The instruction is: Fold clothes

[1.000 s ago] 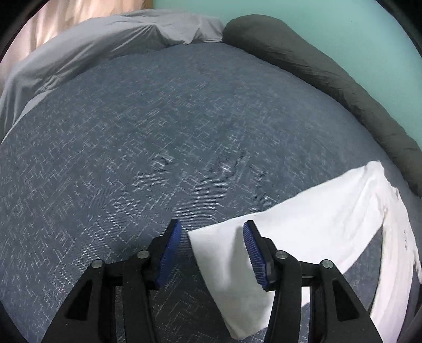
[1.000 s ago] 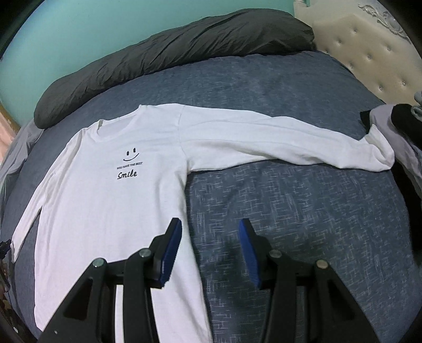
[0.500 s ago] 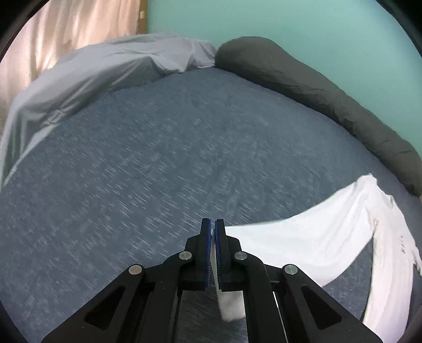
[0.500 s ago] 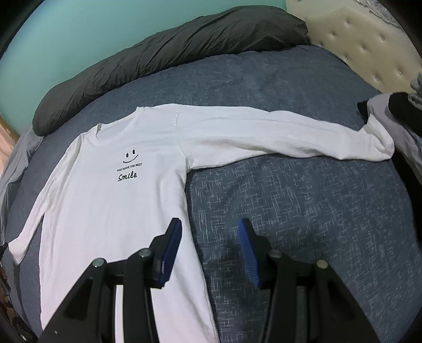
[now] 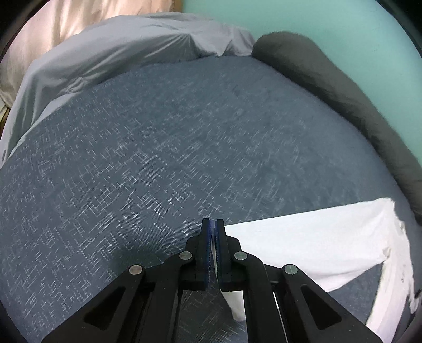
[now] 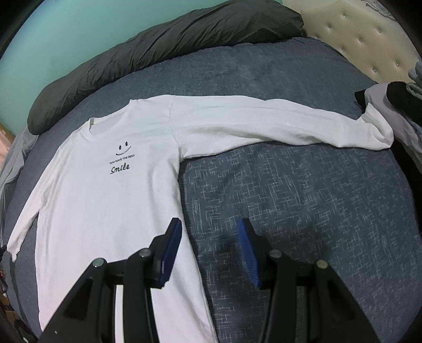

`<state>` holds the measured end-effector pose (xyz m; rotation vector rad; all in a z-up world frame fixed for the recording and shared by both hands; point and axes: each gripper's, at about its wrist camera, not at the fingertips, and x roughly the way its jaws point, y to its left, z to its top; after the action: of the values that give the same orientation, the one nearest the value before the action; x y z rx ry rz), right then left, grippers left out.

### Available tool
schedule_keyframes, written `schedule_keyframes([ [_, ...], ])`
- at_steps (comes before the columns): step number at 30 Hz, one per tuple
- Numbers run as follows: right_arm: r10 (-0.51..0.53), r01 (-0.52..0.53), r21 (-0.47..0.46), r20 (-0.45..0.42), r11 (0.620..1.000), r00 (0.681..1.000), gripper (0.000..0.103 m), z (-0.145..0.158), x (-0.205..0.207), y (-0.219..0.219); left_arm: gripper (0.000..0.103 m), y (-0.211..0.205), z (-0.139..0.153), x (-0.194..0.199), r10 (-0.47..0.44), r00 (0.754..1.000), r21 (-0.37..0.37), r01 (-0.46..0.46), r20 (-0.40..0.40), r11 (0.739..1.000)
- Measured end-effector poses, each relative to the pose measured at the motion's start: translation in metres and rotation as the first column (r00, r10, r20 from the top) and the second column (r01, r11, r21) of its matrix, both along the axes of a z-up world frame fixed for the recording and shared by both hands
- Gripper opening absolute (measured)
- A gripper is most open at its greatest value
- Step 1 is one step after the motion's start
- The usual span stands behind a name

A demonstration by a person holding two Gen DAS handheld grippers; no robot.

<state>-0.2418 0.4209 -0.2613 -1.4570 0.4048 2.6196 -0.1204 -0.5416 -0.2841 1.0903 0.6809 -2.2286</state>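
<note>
Two views cover the bed. In the left wrist view, the left gripper [image 5: 212, 224] has its blue pads pressed together on the cuff end of a white sleeve [image 5: 303, 245], a thin sliver of white cloth showing between them. The sleeve runs from the pads off to the right and slightly far, lifted a little above the dark blue patterned bedspread [image 5: 158, 158], and meets the rest of the white shirt at the right edge. A grey sheet [image 5: 118, 52] is bunched along the far left of the bed, and a dark grey rolled duvet [image 5: 343, 92] lies along the far right edge against a teal wall [image 5: 329, 21].

In the right wrist view, the right gripper [image 6: 209, 248] hangs with its fingers spread wide and nothing between them; its left pad is over the right edge of the shirt's body and its right pad over bare bedspread. The white long-sleeved shirt [image 6: 105, 205] lies flat, front up, on the left half of the bed, printed with a smiley face and the word "Smile". Its other sleeve stretches straight out to the right, its cuff touching a heap of clothes [image 6: 395, 110] at the right edge. A cream tufted headboard [image 6: 356, 34] stands at the far right.
</note>
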Motion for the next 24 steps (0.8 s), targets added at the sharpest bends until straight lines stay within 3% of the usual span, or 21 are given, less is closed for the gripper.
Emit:
schedule_keyframes([
  [8,-0.048,0.048,-0.027,0.020,0.998,0.999,0.046,-0.009,0.009,0.020,0.006,-0.007,-0.021,-0.010,-0.021,0.995,0.004,0.021,0.099,1.000],
  [13,-0.084,0.085,-0.049,0.029,0.995,0.996,0.046,-0.014,0.017,0.038,0.010,-0.008,-0.014,-0.005,-0.007,0.995,-0.006,0.008,0.096,1.000],
  [17,-0.112,0.114,-0.068,0.037,0.991,0.993,0.046,-0.018,0.023,0.051,0.038,-0.008,-0.001,0.004,0.022,0.997,-0.012,-0.021,0.080,1.000],
  [21,-0.111,0.117,-0.114,0.055,0.987,0.992,0.047,-0.022,0.034,0.056,0.039,0.009,0.010,0.007,-0.022,0.996,-0.030,0.024,0.083,0.999],
  [24,-0.079,0.089,-0.137,0.079,0.987,0.994,0.055,-0.028,0.040,0.052,0.039,0.038,0.017,0.009,-0.094,0.993,-0.025,0.097,0.074,0.995],
])
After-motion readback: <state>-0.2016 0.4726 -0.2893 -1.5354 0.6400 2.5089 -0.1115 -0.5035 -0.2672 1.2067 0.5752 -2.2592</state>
